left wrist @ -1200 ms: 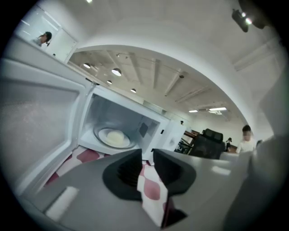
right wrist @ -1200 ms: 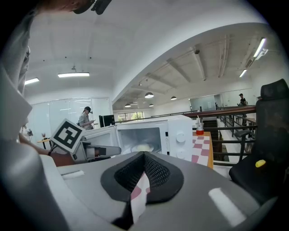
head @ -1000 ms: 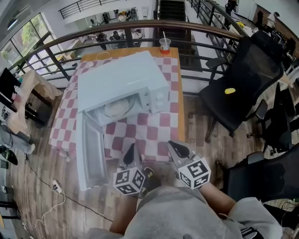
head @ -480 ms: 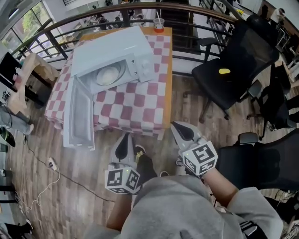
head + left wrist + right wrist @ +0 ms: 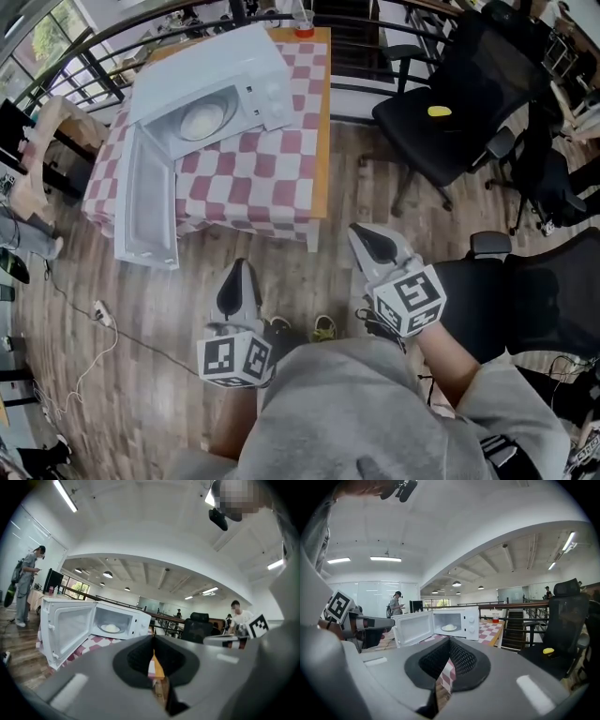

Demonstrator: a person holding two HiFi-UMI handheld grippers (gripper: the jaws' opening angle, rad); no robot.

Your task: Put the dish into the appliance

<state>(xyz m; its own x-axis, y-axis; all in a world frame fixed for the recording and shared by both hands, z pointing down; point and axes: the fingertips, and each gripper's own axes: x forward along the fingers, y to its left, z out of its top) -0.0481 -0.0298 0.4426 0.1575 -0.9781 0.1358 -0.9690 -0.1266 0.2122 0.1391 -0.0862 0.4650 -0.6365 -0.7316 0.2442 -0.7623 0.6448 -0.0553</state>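
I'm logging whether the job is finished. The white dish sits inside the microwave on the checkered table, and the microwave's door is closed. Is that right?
One detail is wrong: the door is not closed but swung wide open. The head view shows this. The rest holds: the white dish sits inside the microwave on the checkered table.

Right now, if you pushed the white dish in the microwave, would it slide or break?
The dish looks smooth, so it probably slides. Maybe ceramic, so breakable if dropped. Lying low and flat in the microwave, it likely won't tip.
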